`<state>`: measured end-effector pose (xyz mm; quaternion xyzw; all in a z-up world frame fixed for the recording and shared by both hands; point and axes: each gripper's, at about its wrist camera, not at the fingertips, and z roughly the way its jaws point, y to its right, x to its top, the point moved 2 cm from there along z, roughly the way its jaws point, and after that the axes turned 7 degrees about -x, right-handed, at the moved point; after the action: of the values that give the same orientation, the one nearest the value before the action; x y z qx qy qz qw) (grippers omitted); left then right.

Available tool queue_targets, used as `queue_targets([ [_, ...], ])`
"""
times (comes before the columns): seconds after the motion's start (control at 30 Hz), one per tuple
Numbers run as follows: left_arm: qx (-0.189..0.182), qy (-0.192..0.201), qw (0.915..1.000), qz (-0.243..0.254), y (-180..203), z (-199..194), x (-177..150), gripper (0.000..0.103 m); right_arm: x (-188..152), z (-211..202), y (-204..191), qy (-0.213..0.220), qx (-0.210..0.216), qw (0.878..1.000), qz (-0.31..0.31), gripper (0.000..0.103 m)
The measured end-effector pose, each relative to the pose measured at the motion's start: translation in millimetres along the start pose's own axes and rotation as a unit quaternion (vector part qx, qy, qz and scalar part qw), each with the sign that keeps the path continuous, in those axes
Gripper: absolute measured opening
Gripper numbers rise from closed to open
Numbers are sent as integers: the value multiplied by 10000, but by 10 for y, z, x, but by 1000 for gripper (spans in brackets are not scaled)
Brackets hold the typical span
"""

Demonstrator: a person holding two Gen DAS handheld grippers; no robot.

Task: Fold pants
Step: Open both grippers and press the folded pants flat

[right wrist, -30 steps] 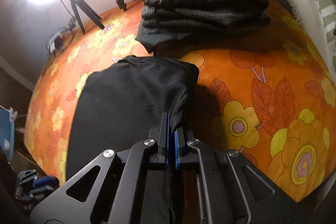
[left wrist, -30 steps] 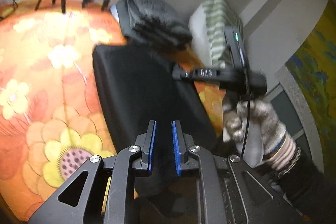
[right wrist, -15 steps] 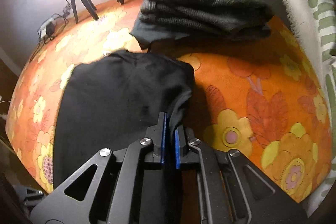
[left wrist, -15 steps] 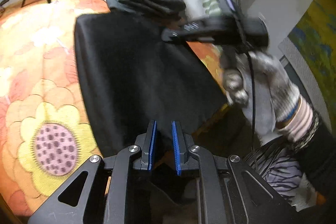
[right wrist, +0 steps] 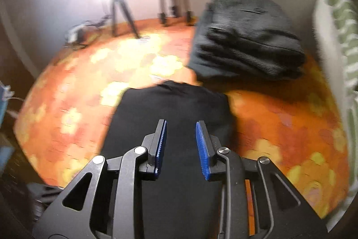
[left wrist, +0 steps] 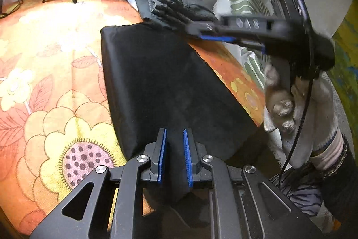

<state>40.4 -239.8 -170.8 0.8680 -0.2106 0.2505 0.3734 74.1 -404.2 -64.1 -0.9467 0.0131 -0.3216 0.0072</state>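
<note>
The black pants (left wrist: 167, 82) lie folded in a long panel on the orange floral bedspread (left wrist: 44, 59). My left gripper (left wrist: 174, 156) is shut on their near edge, and black fabric runs between the blue pads and hangs below them. In the right wrist view my right gripper (right wrist: 180, 127) hovers over the black pants (right wrist: 174, 109); its jaws are opening and nothing is between the pads. In the left wrist view the right gripper (left wrist: 201, 31) shows blurred, above the pants' far right side, held by a gloved hand (left wrist: 290, 104).
A stack of folded grey pants (right wrist: 246, 41) sits just beyond the black pants' far end. A green-and-white pillow (right wrist: 335, 26) stands at the right against the wall. Tripod legs (right wrist: 120, 10) and cables stand at the bedspread's far edge under a bright light.
My right gripper has let go of the pants' right edge, opened its pads and lifted away over the fabric. The left gripper stays shut on the near edge and has sunk a little.
</note>
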Motion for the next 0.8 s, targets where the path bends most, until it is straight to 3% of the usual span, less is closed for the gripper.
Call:
queue_targets([
  [0.13,-27,22,10000,-28,13,-46,-60,12,119,300,-336,-434,742,9962,-101,22],
  [0.27,-79,30,9999,-79,-2,-56,-63,12,199,623,-631,-780,1053,9912,-193,21],
  [0.43,-122,40,9998,-129,-34,-133,-139,12,226,1003,-877,-1073,843,9897,-434,16],
  [0.57,-223,16,9997,-108,-8,-142,-213,12,265,1090,-912,-1024,829,9900,-500,14],
  [0.7,-425,-155,9990,-45,133,-109,-293,12,267,970,-781,-915,829,9919,-286,13],
  [0.8,-602,-176,9980,19,259,-161,-259,12,200,617,-532,-732,985,9924,-15,13],
])
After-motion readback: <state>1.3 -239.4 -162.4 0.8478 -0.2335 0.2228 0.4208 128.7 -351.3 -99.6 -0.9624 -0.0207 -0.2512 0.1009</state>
